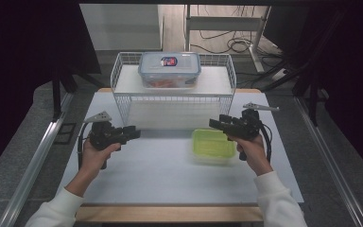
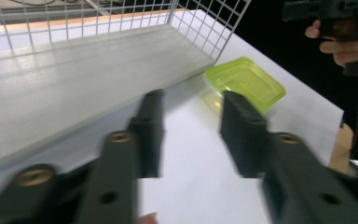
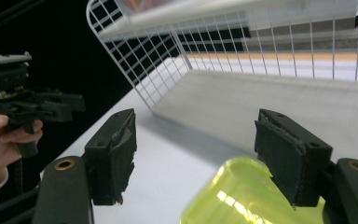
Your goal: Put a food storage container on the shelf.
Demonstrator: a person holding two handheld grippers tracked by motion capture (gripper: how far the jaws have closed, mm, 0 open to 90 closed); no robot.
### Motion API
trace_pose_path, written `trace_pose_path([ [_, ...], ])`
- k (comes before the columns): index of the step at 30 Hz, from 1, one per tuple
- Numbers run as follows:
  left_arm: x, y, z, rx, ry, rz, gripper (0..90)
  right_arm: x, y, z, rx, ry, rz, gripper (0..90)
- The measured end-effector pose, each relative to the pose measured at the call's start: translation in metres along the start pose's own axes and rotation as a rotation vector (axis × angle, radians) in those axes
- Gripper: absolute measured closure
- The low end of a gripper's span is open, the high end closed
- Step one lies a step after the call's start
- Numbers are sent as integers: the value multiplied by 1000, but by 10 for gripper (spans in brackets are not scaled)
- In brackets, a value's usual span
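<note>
The green lidded container (image 1: pixel 212 145) lies right of the table's centre, just below the right gripper (image 1: pixel 220 124), whose jaws gape wide and empty; the left gripper (image 1: pixel 131 133), partly open and empty, hovers well apart

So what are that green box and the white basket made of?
The green box looks like translucent glossy plastic: light glints off its lid and the table shows faintly through. The white basket appears to be thin metal wire with a white coating, judging by its fine open grid.
</note>
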State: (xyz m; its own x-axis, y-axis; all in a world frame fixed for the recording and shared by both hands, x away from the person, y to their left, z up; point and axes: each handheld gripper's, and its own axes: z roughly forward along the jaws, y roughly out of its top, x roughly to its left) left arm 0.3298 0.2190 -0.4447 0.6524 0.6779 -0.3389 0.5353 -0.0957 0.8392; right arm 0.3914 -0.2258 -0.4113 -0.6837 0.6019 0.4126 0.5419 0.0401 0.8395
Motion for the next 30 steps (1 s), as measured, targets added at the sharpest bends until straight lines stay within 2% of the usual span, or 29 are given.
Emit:
trace_pose_path([
  [2,-2,-3,1,4,8,4,477,-1,-9,-2,7,-10,-11,298],
  [7,-6,-12,3,27,11,27,368,-4,-30,-6,32,-26,-19,297],
  [13,-9,-27,8,72,9,35,322,-6,-46,-8,63,-52,-26,296],
  [20,-12,-38,15,102,12,34,295,-11,-61,-7,97,-74,-21,296],
  [25,-12,-43,20,120,3,17,281,-11,-66,-10,99,-90,-28,296],
  [30,-13,-48,21,136,5,29,270,-10,-68,-16,96,-110,-44,299],
])
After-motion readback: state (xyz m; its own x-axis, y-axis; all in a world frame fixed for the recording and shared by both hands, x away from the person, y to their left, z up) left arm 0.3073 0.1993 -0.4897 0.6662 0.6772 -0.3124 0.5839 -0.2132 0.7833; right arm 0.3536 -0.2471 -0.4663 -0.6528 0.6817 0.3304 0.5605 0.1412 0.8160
